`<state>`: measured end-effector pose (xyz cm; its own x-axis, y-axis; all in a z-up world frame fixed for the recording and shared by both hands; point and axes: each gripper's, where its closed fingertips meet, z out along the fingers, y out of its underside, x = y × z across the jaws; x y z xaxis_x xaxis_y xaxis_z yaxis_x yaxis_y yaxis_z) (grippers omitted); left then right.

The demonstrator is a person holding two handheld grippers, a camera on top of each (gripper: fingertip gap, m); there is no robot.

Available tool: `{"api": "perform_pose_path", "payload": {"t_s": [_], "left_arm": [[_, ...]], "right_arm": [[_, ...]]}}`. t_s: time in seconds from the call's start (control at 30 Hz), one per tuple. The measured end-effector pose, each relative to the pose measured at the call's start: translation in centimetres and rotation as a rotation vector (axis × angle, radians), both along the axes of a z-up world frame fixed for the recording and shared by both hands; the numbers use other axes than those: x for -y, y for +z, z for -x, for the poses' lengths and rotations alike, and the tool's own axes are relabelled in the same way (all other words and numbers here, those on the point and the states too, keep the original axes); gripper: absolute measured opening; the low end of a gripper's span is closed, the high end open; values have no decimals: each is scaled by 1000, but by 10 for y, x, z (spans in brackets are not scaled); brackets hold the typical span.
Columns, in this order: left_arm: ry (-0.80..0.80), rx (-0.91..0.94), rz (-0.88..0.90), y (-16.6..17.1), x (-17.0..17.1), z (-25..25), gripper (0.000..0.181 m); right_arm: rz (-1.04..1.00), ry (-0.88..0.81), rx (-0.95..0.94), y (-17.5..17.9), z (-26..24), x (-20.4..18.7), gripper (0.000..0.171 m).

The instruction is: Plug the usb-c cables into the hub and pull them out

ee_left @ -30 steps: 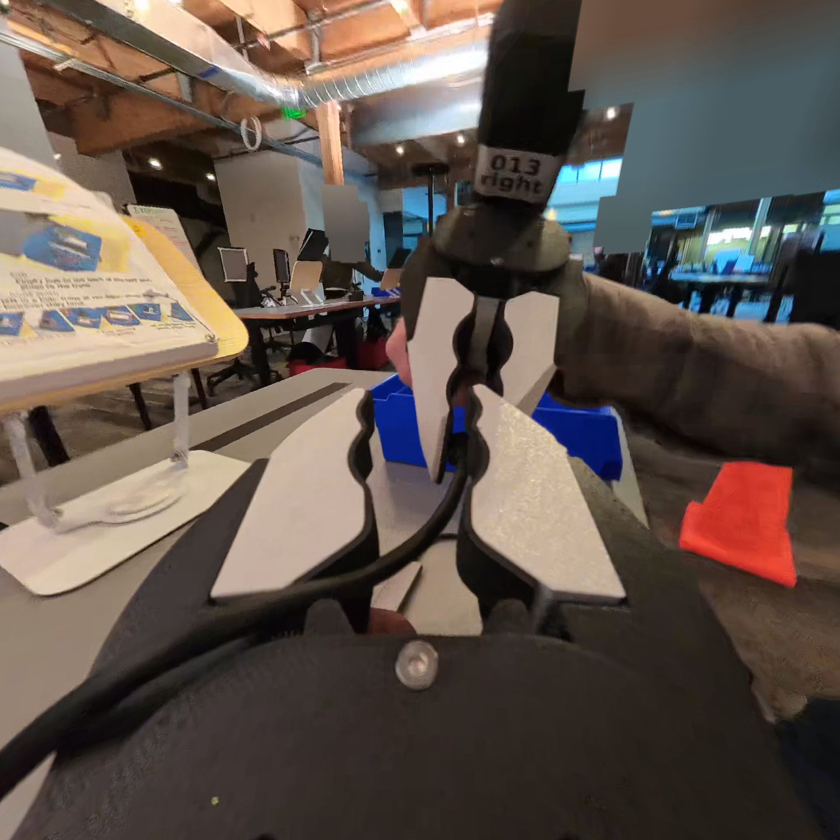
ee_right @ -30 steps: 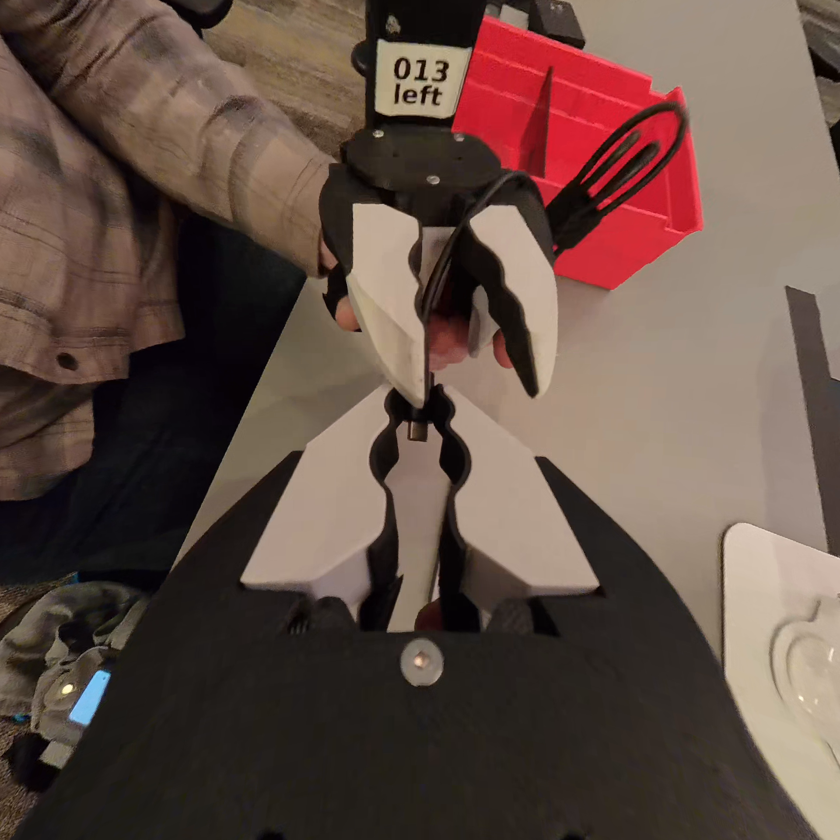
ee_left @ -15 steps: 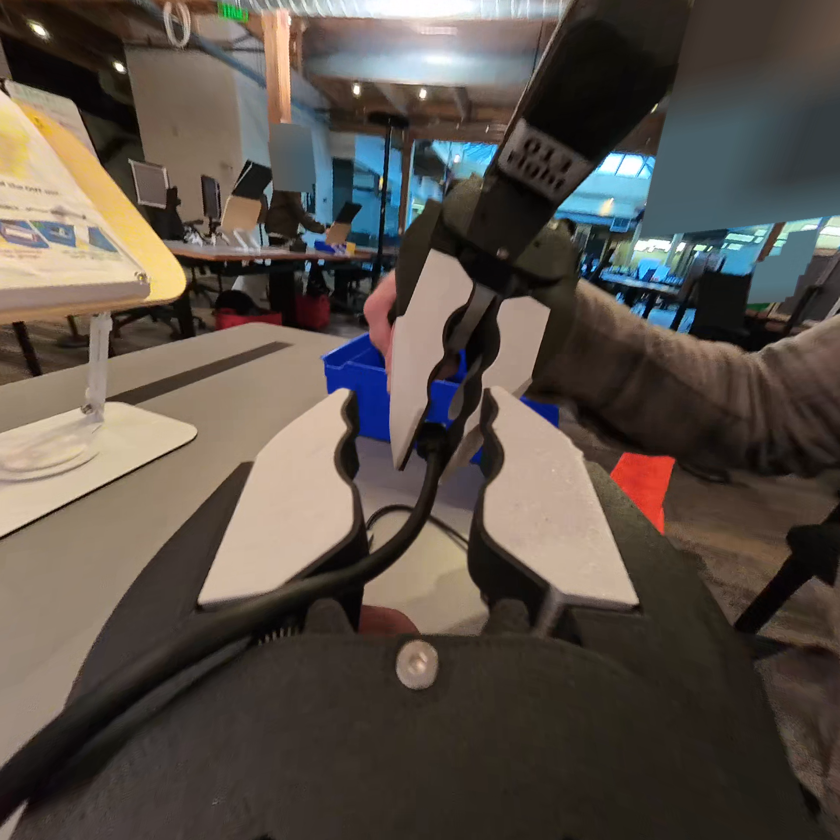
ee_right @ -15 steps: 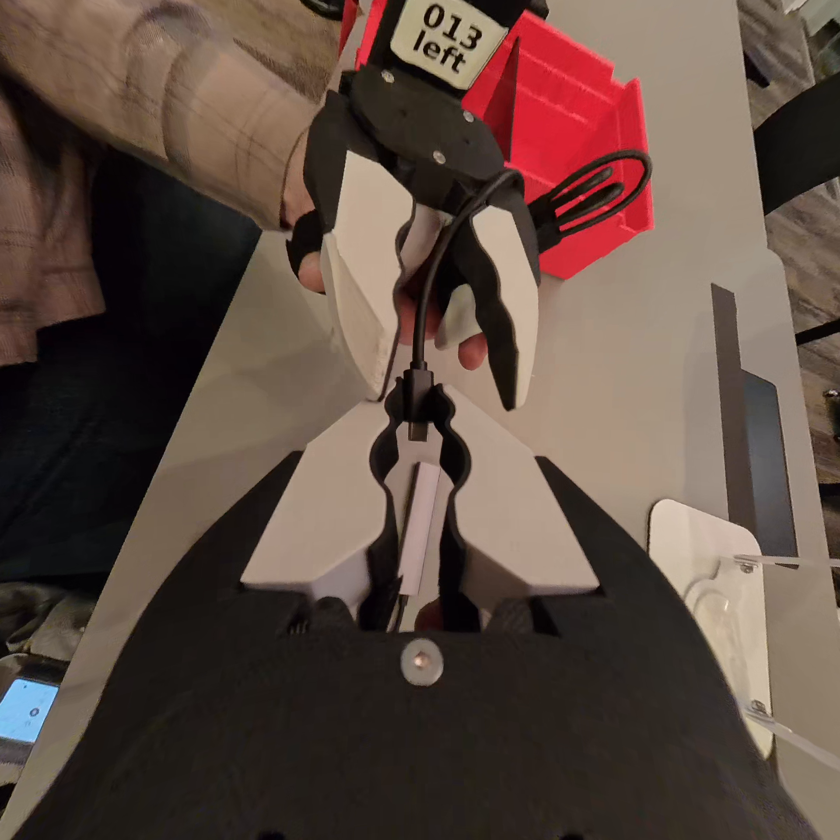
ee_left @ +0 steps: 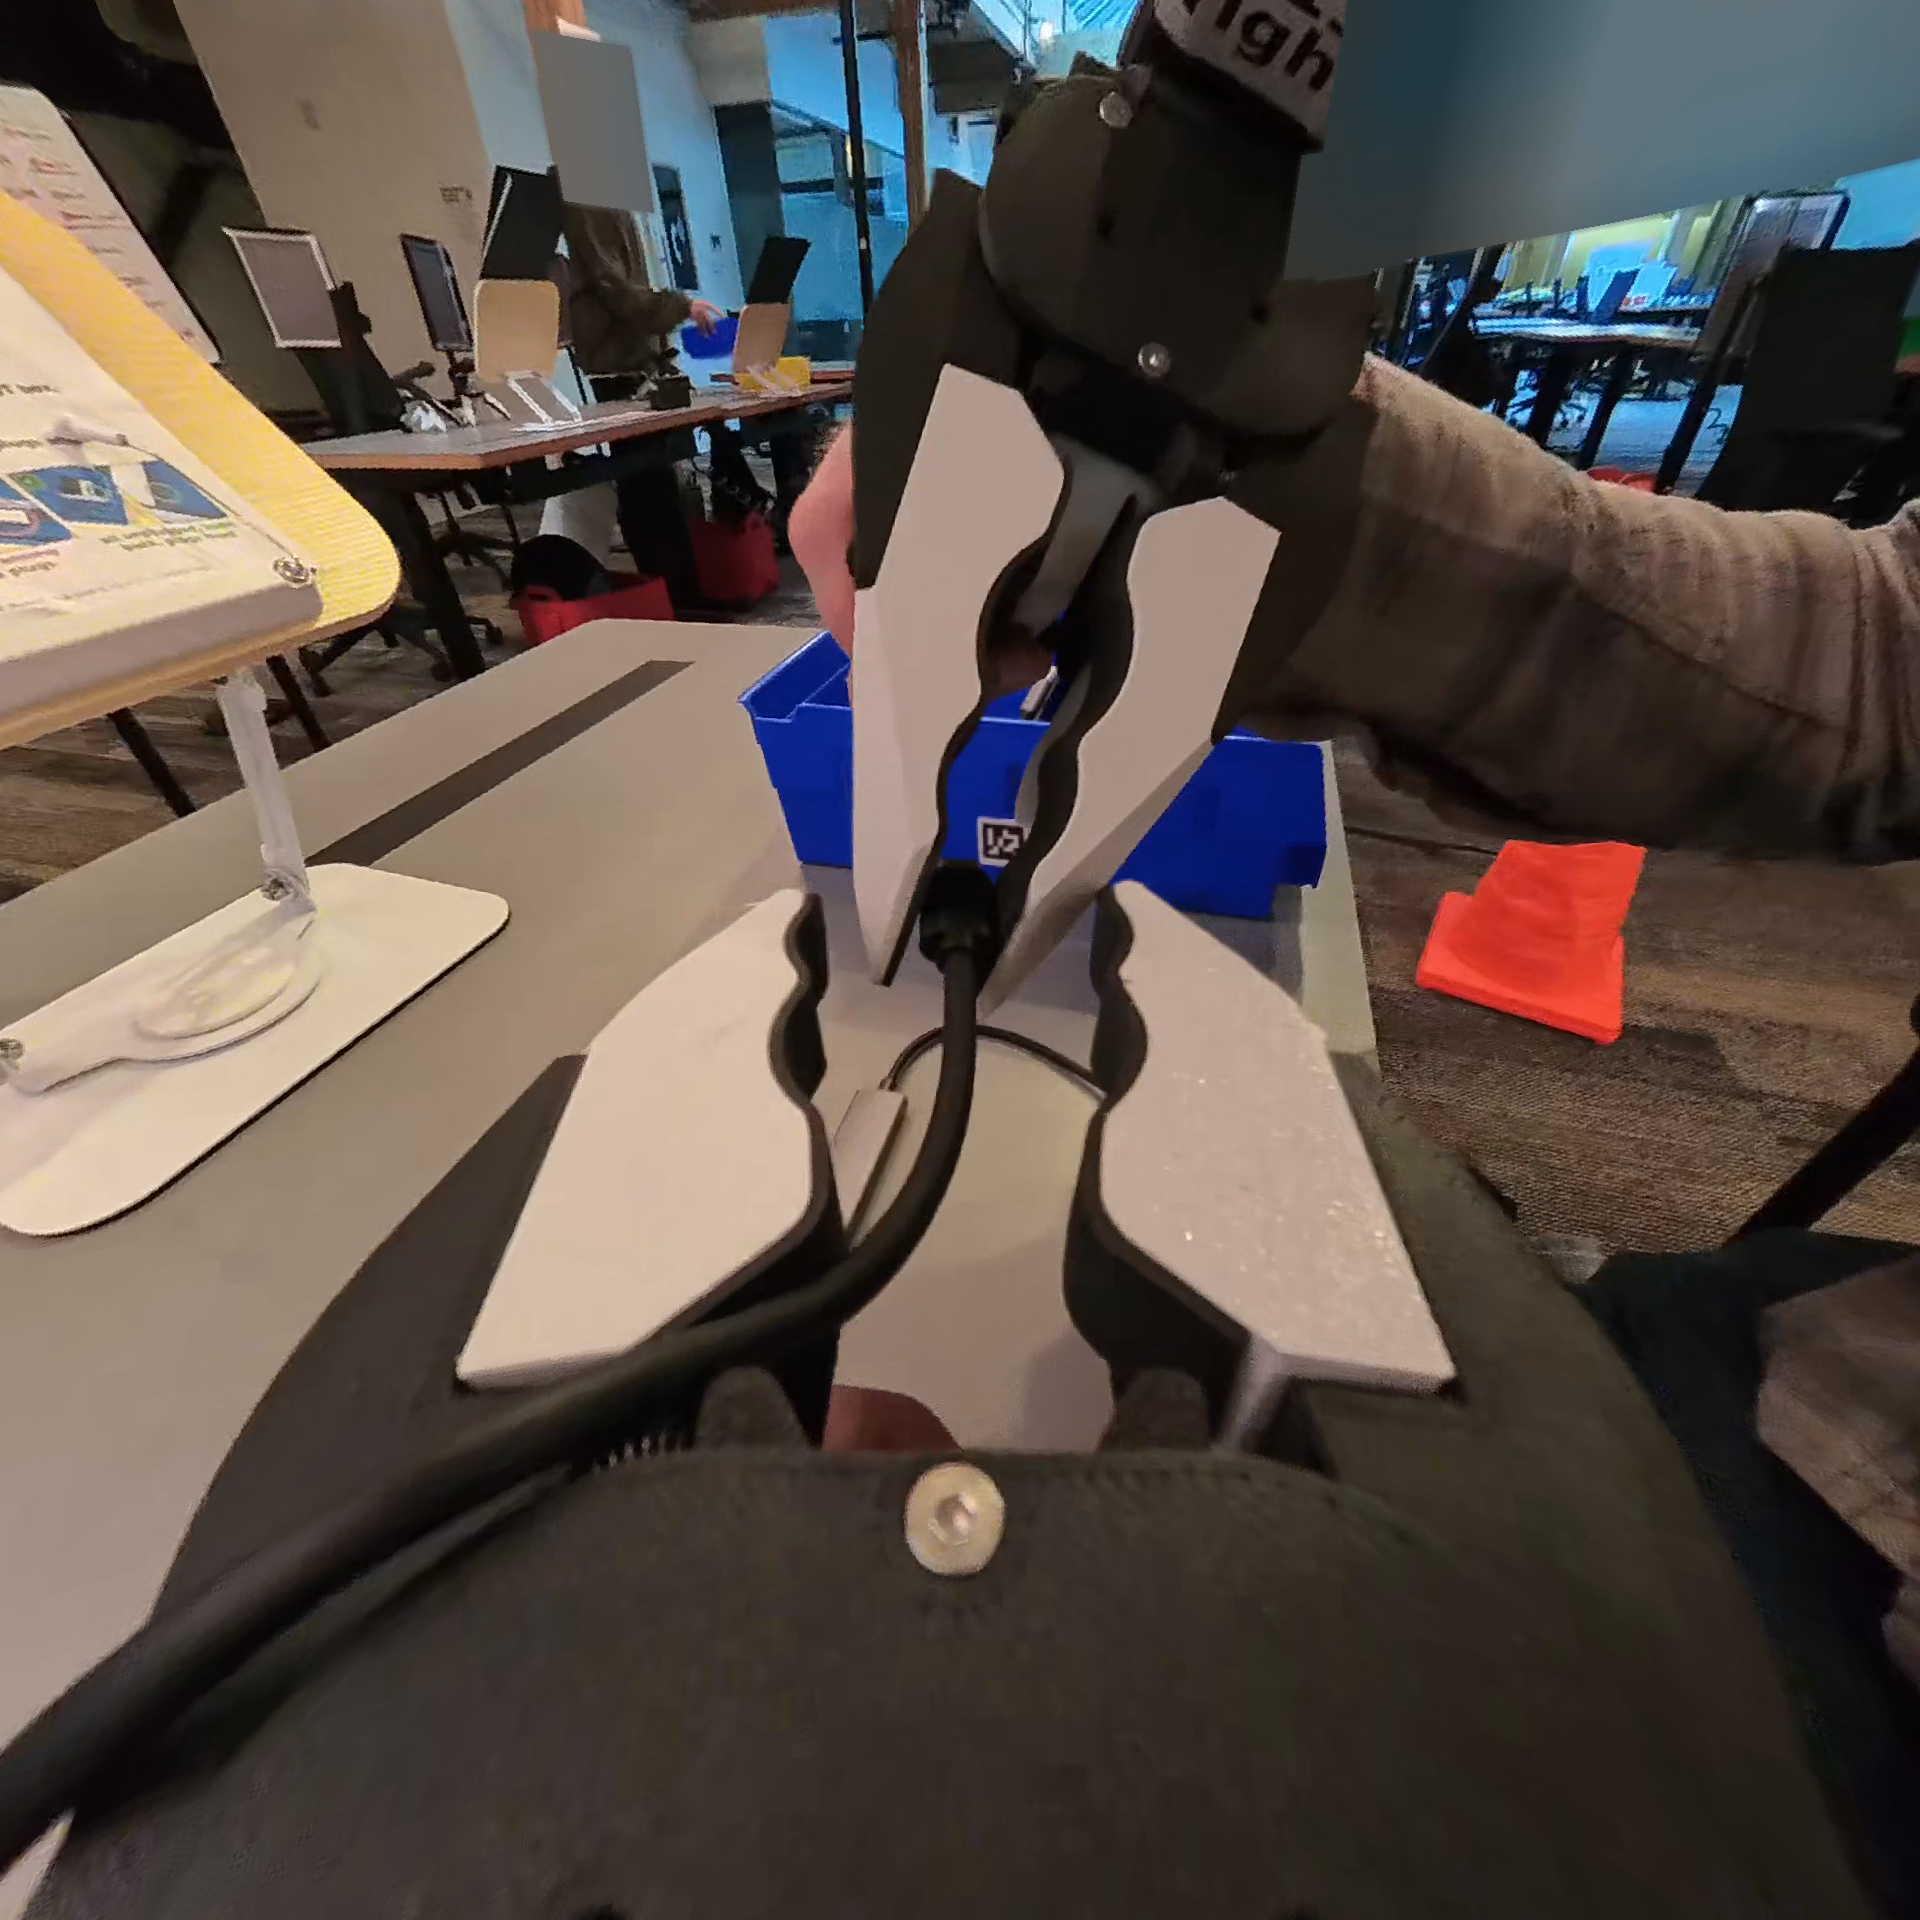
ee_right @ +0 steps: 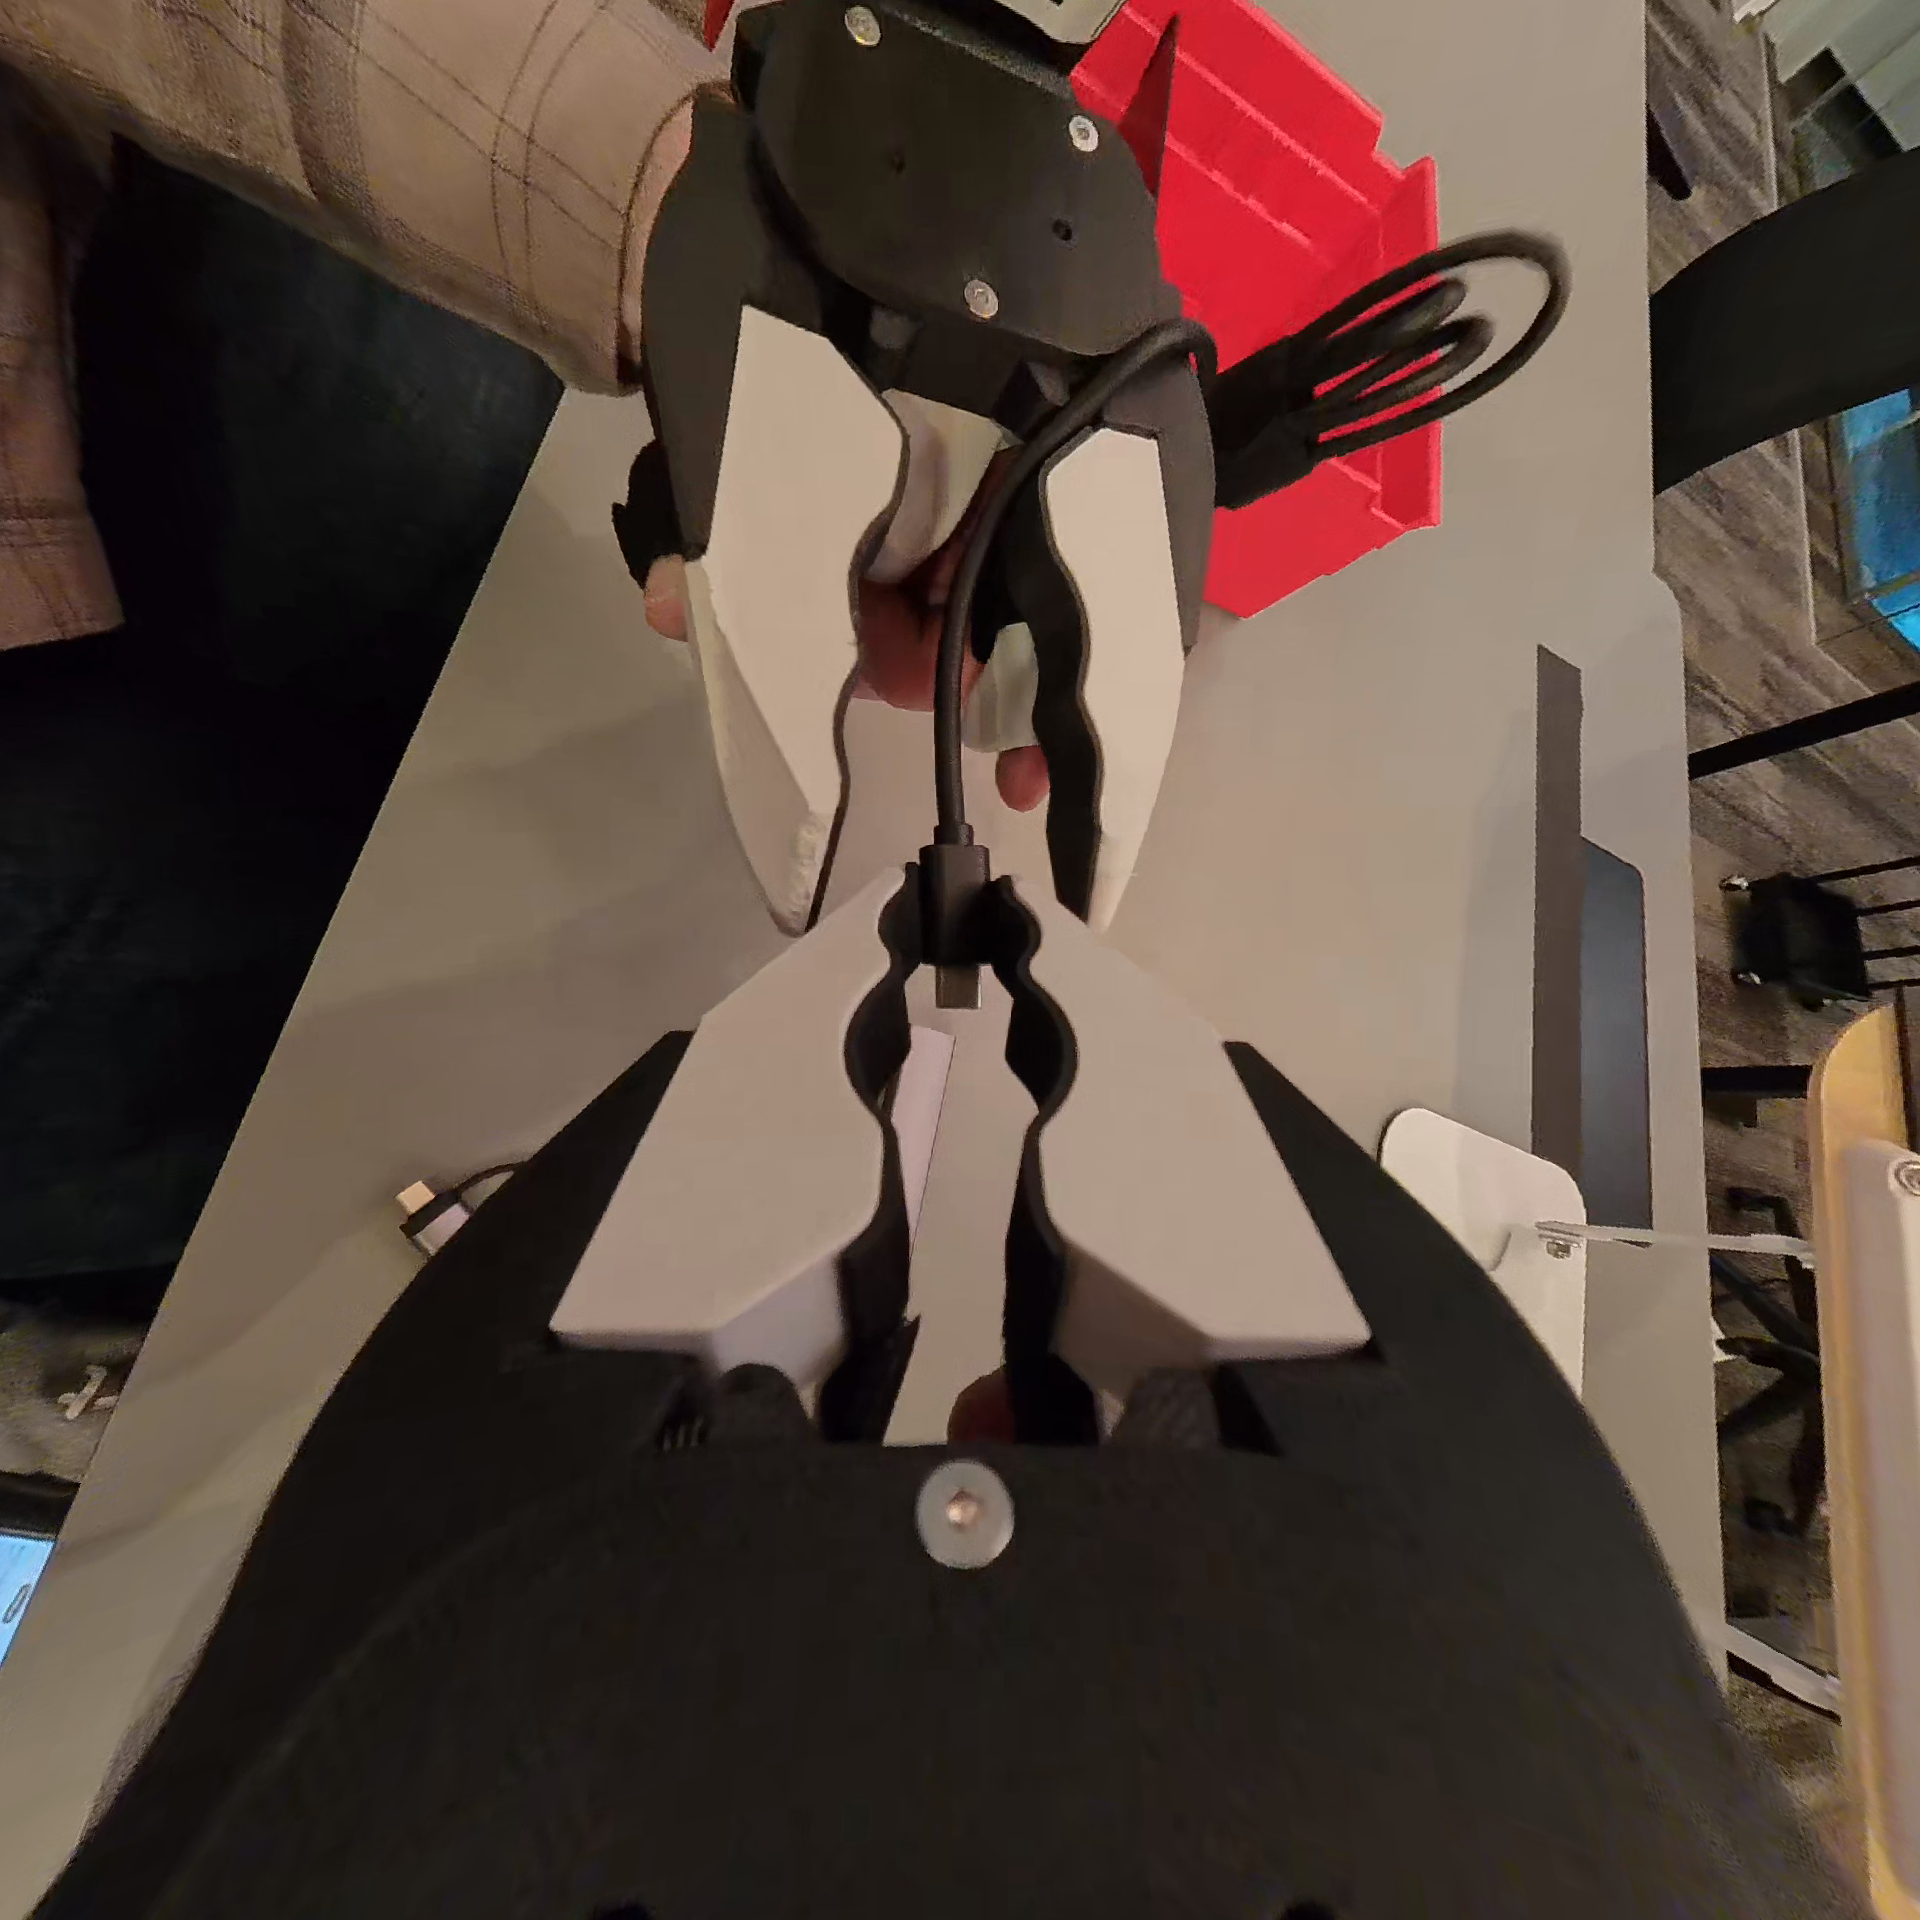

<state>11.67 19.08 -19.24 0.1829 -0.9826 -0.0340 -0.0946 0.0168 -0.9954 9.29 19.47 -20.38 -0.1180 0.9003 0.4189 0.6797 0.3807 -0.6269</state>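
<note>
Behind claws, blue bin, red bin.

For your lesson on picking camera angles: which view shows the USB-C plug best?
The right wrist view: the plug sits clamped between the right gripper tips, metal tip exposed. The left wrist view shows only its black back end.

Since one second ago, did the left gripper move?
Yes. In the right wrist view, the left gripper has risen away from the table, toward the red bin.
</note>
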Motion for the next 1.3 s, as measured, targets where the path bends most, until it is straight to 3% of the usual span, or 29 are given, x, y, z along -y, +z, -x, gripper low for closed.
{"api": "perform_pose_path", "payload": {"t_s": [0.43, 1.03, 1.3], "left_arm": [[-70, -5, 8, 5, 17, -4, 40], [-77, -41, -54, 9, 25, -7, 39], [-80, -33, -108, 13, 28, -6, 36]], "right_arm": [[120, 15, -105, 5, -2, 17, 9], [83, -65, -148, 9, -12, 26, 10], [242, -65, -248, 11, -11, 29, 10]]}}
